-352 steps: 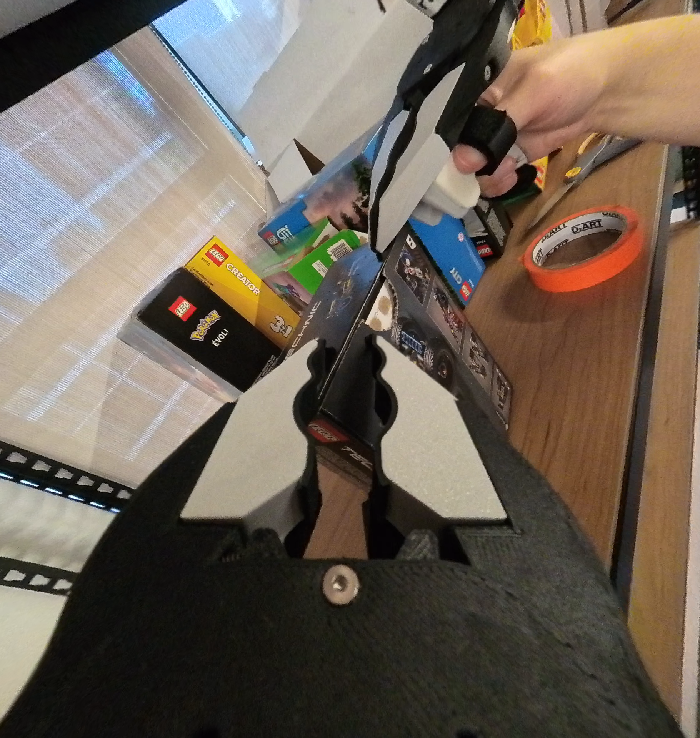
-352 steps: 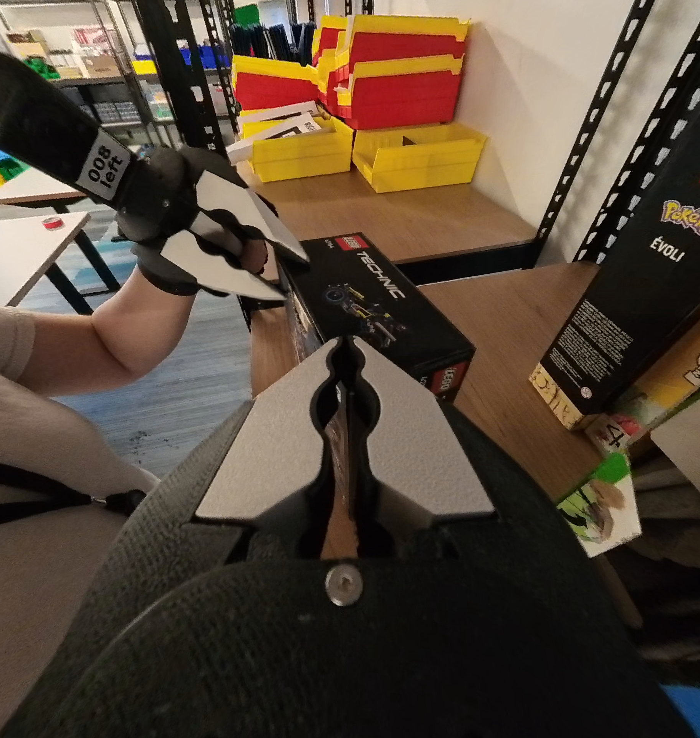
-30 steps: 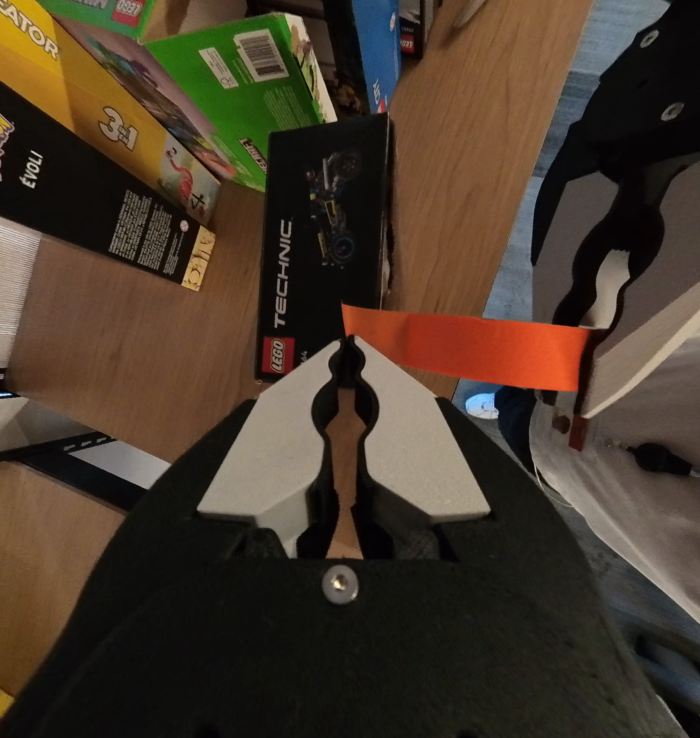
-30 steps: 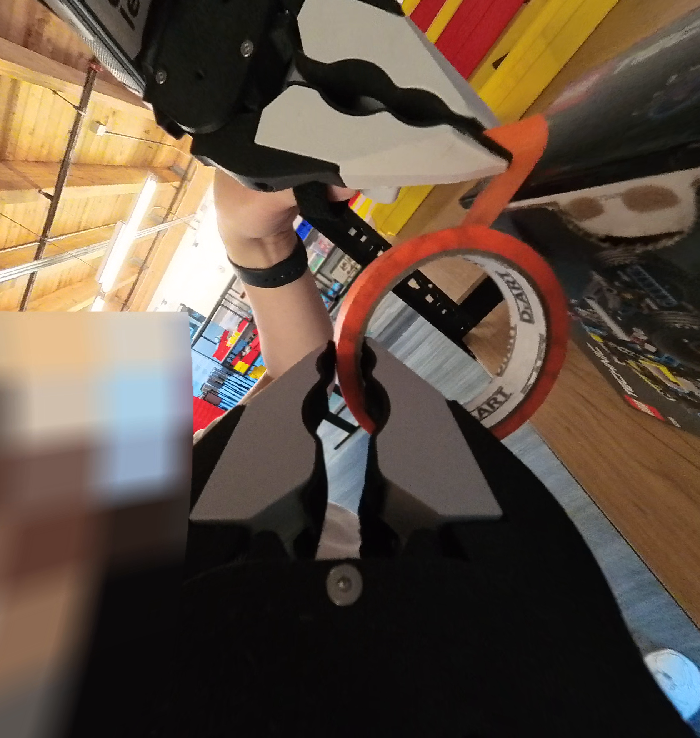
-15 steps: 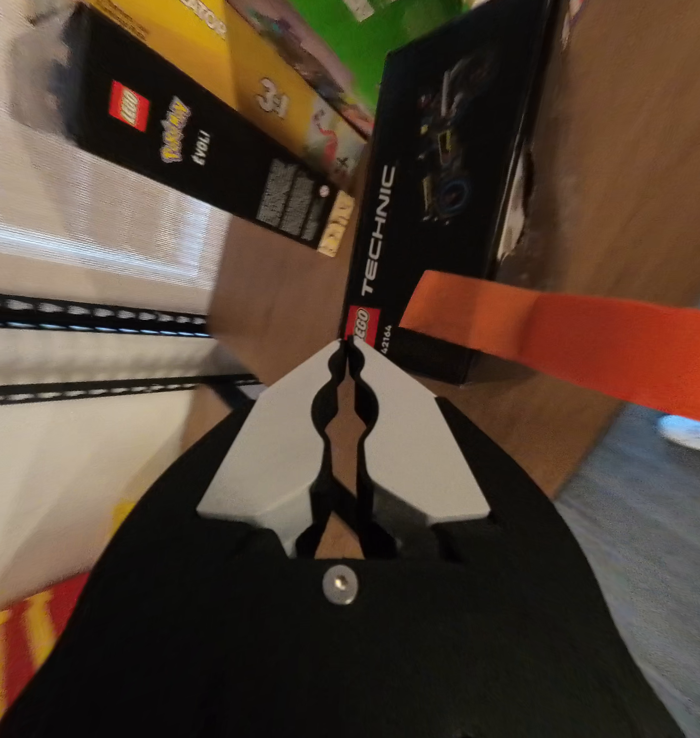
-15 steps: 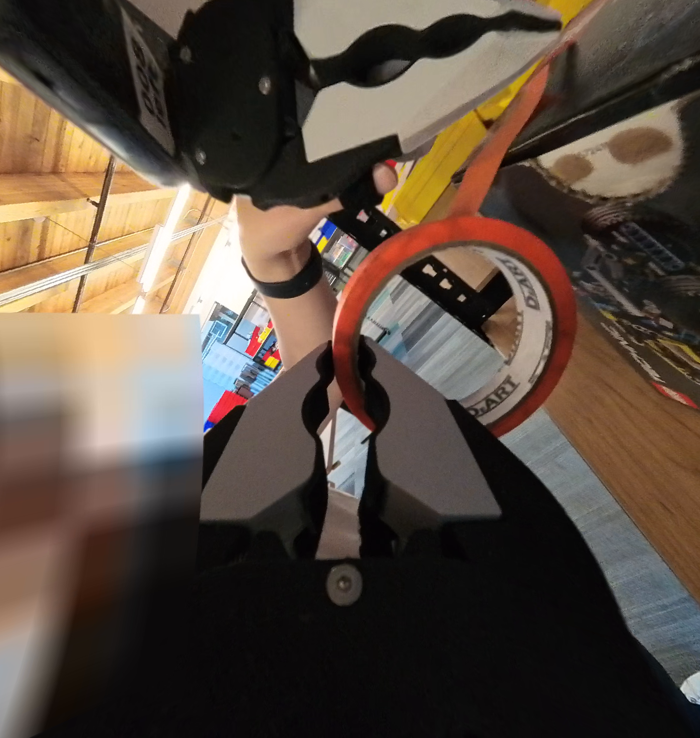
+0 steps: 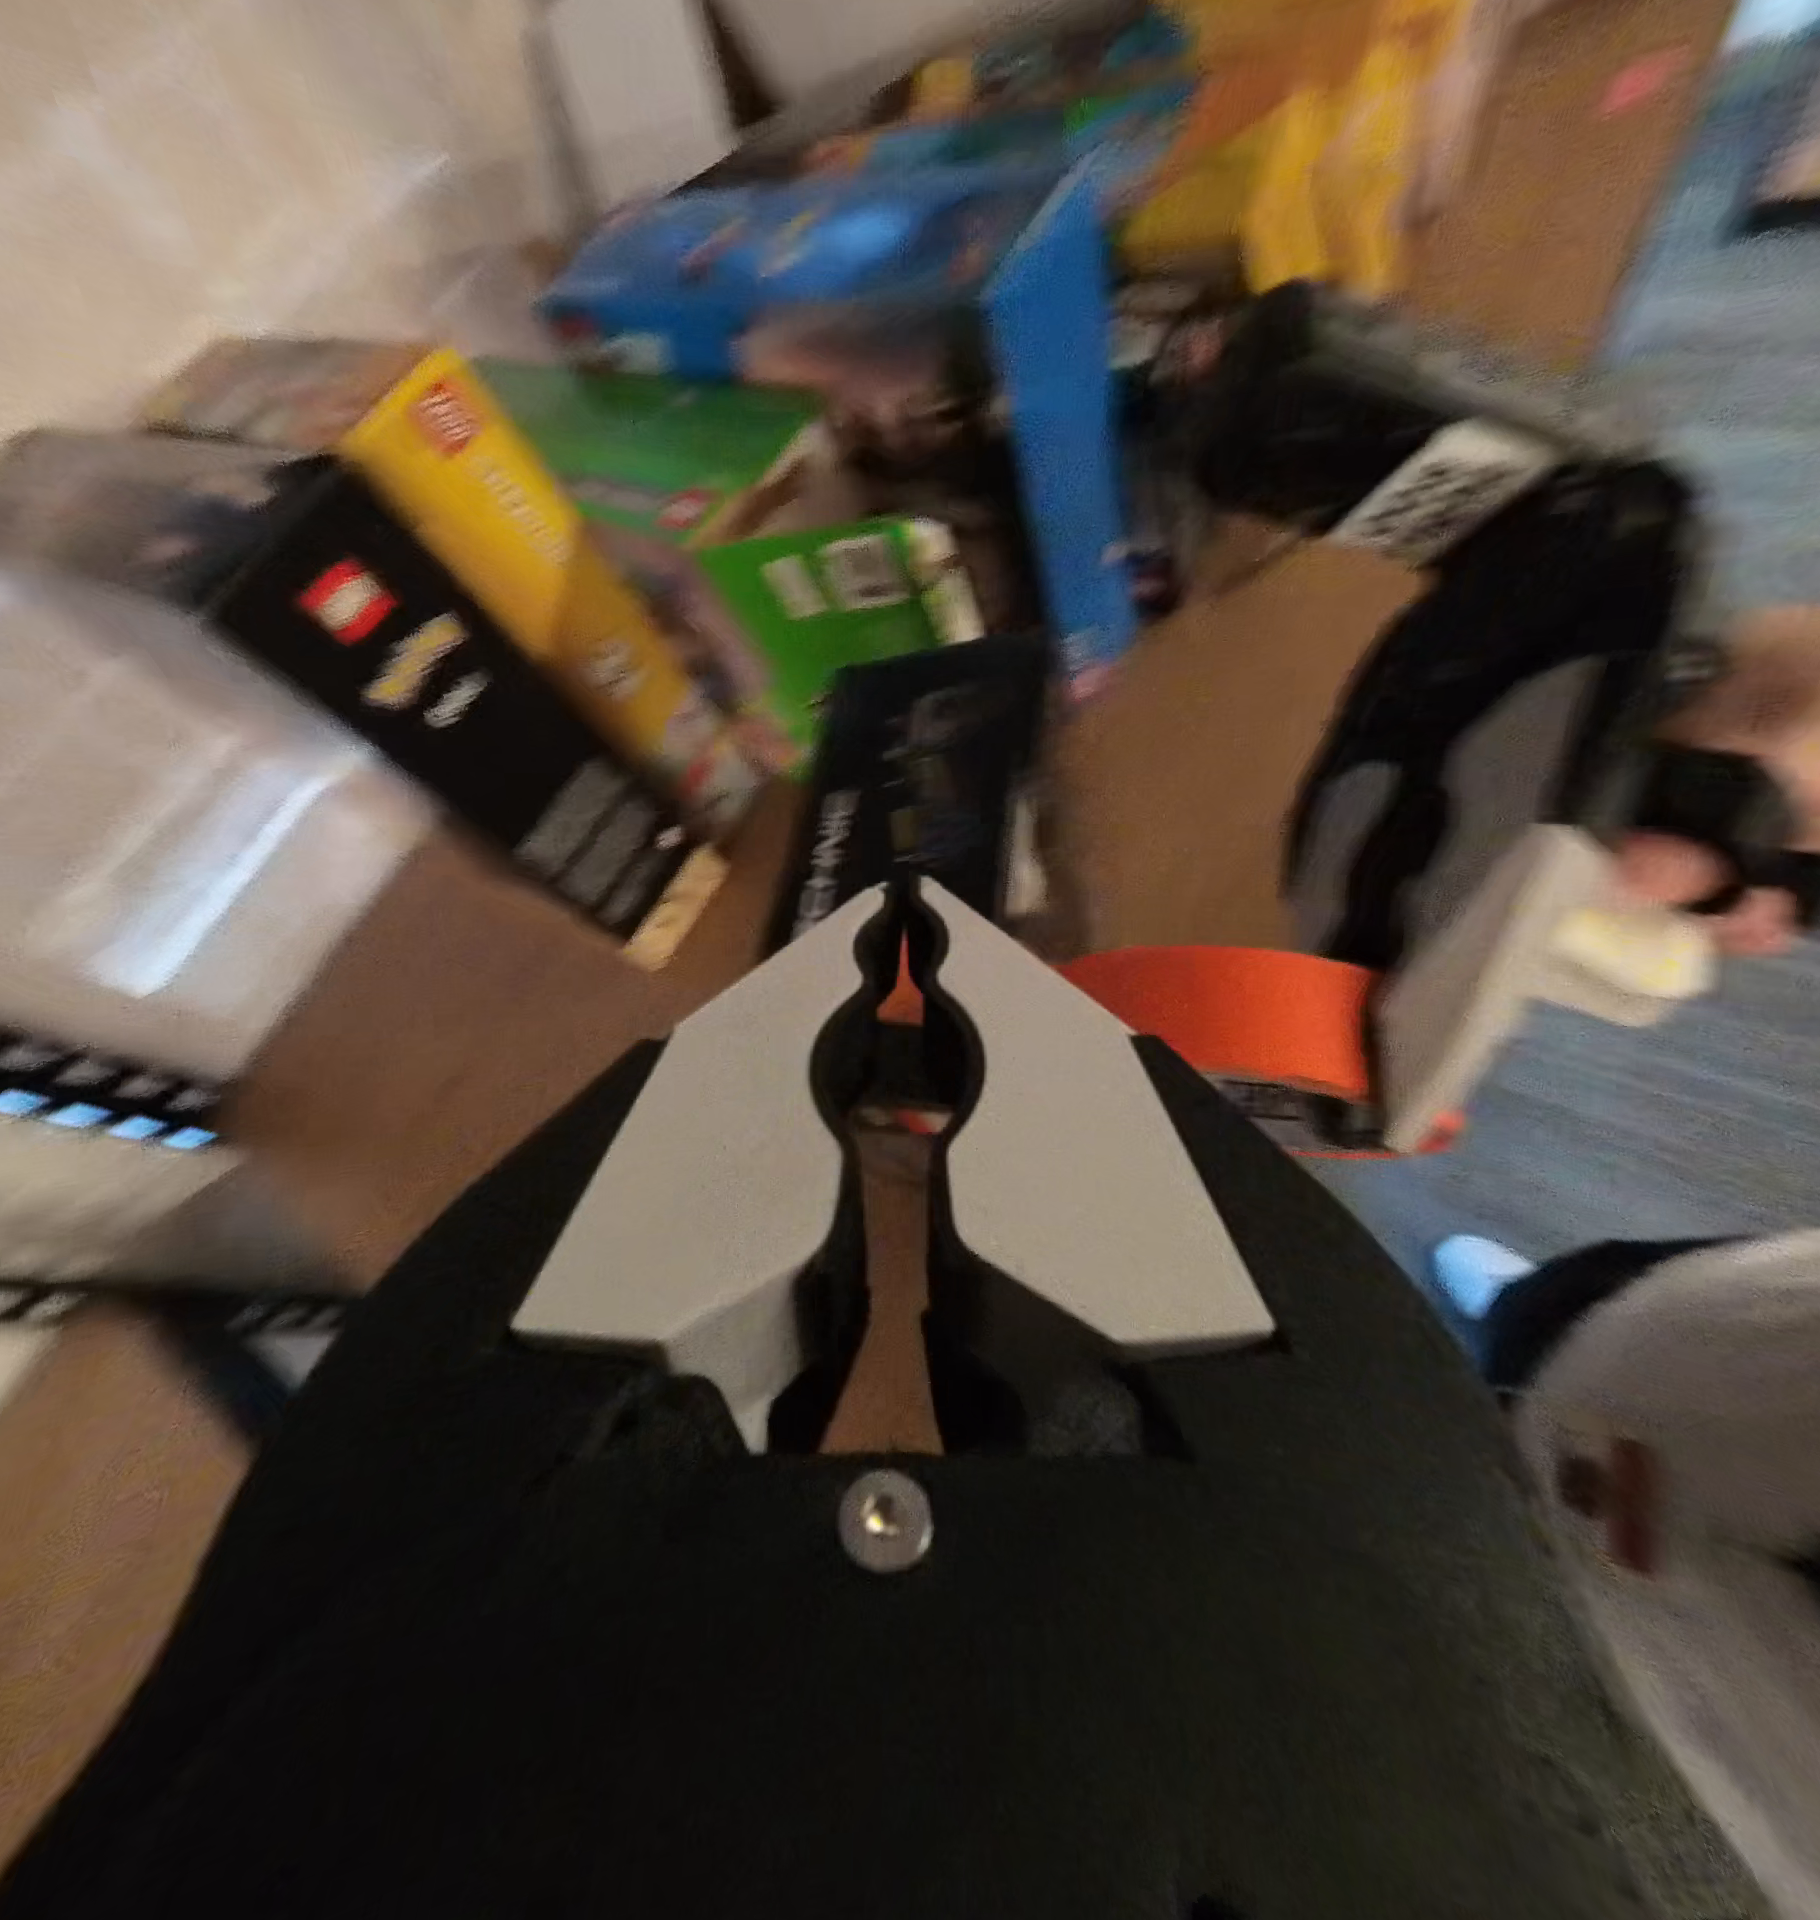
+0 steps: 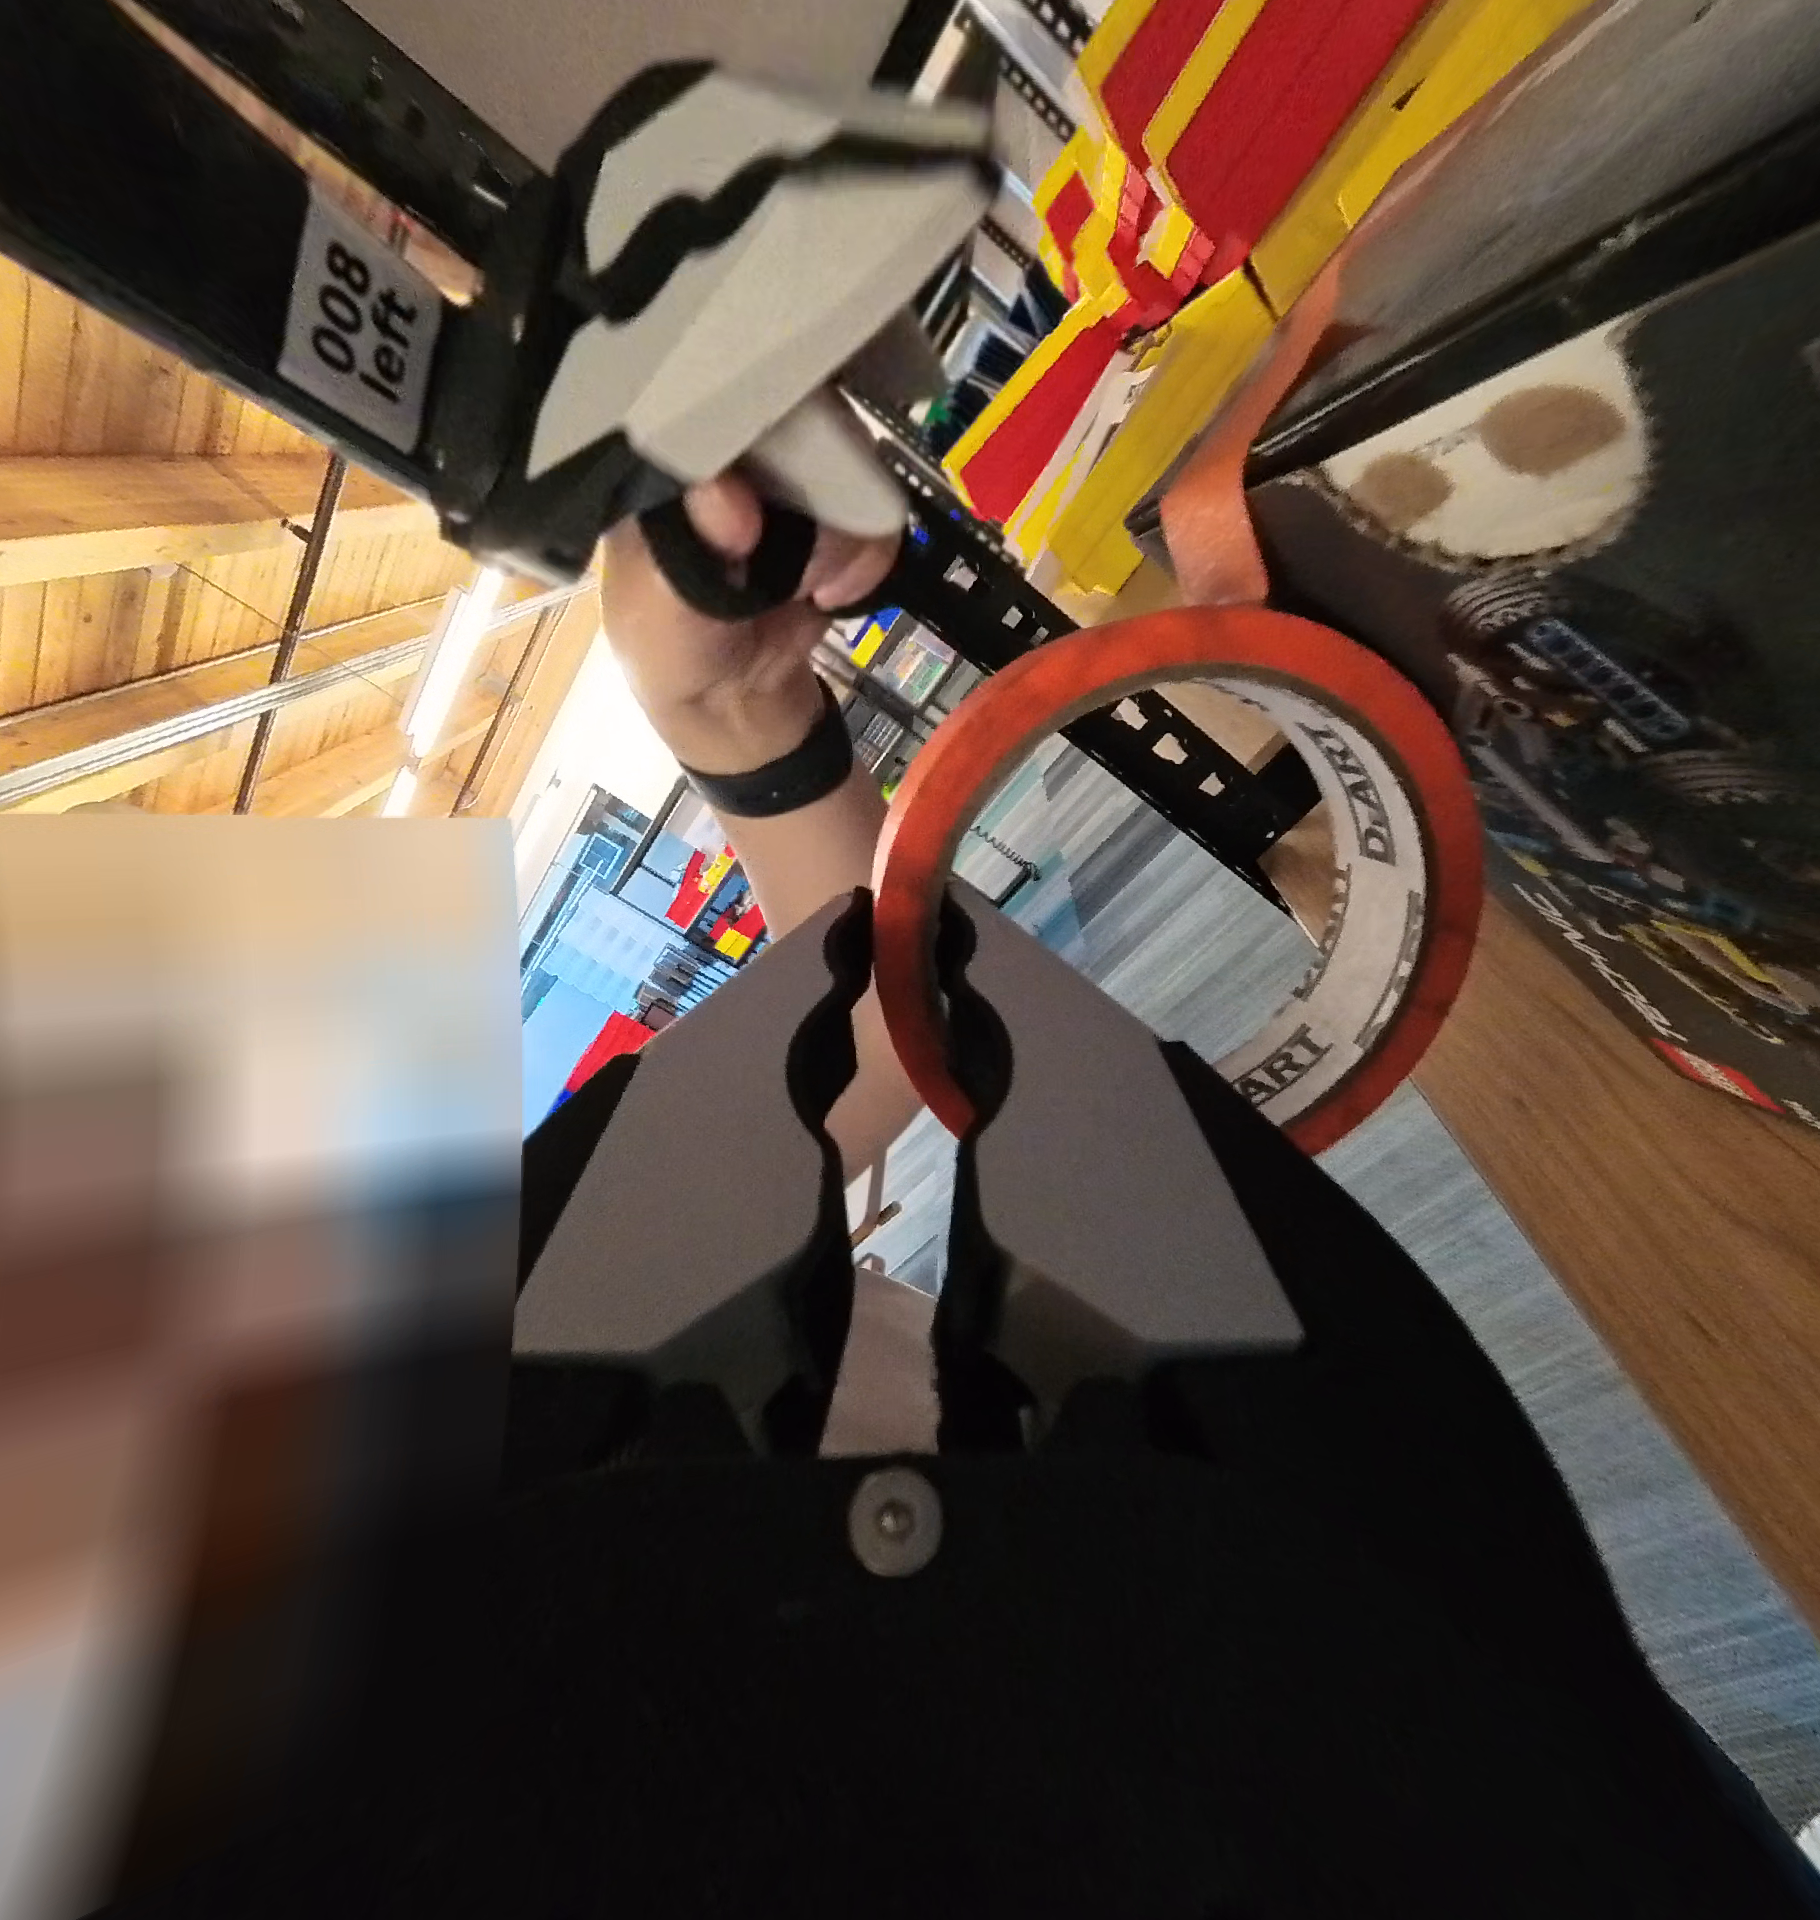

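The right gripper [image 8: 904, 914] clamps an orange tape roll [image 8: 1425, 862]; the left gripper [image 7: 904, 896], fingertips together and empty, hangs beside its pulled-out strip [image 8: 1212, 520].

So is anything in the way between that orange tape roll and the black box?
Nothing visible. The right gripper holds the tape roll beside the black box; only the roll's orange strip spans the gap. The left gripper is off to one side.

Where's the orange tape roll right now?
In the right wrist view the orange tape roll sits centre-right, its rim clamped in the right claw, off the wooden shelf edge, beside the black box.
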